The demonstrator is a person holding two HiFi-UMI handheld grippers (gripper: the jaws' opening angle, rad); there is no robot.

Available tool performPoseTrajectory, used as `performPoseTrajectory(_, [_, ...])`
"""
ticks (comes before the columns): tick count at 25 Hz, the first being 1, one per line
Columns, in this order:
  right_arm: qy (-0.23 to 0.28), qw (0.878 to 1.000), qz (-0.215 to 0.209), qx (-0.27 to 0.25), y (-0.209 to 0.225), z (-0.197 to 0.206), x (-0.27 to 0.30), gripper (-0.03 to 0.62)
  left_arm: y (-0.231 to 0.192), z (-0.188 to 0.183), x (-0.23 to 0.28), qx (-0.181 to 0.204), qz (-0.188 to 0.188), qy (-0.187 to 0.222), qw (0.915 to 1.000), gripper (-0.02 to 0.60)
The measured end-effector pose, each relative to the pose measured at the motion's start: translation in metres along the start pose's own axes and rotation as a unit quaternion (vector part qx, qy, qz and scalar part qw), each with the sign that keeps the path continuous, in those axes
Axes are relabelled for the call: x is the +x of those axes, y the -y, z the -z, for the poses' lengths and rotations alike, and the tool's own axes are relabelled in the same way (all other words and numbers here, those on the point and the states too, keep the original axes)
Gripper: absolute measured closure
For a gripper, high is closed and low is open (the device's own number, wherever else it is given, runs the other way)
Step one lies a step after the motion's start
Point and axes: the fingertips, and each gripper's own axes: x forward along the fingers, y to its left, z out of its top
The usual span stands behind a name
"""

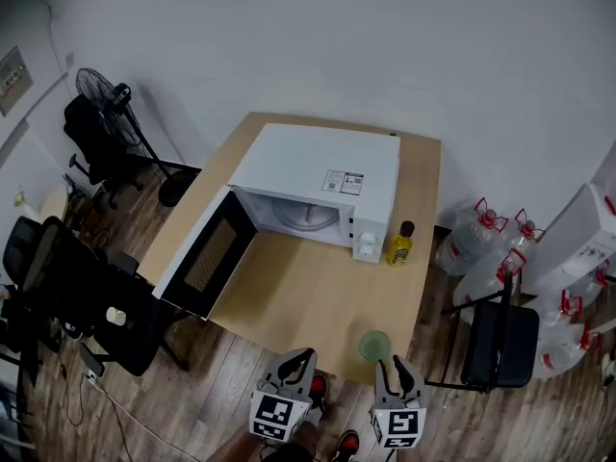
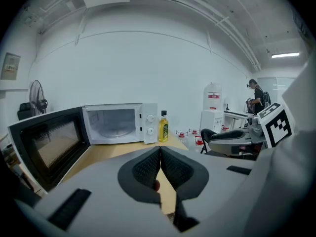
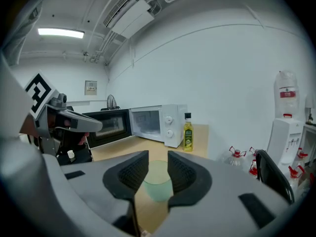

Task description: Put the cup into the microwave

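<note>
Cup stood at the near edge of the tabletop, just ahead of the right gripper, whose jaws were slightly parted and ungripping. The left gripper had its jaws pressed together, empty. Recommended: widen, straddle the cup squarely, then close.

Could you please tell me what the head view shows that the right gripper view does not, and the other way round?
Only the head view shows the sticker on top of the microwave and the person's red shoes. Only the right gripper view shows the ceiling light. Both show the microwave with its door open, the yellow bottle beside it, the green cup and the wooden table.
</note>
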Motion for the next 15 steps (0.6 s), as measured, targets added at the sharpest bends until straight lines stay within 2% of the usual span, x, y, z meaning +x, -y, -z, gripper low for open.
performPoseTrajectory(6, [-0.021,1.0,-0.008,0.003,-0.006,0.021,0.027,0.266,-0.008,0.009,0.014,-0.004,0.004,-0.016,0.9999,0.558])
performPoseTrajectory(10, [-0.045,0.999,-0.01,0.005,-0.006,0.036,0.043,0.214,-0.013,0.017,0.022,-0.008,0.005,-0.026,0.9996,0.558])
performPoseTrajectory(15, [-0.065,0.998,-0.011,0.012,-0.004,0.055,0.058,0.203,-0.02,0.029,0.032,-0.01,0.004,-0.038,0.9992,0.558])
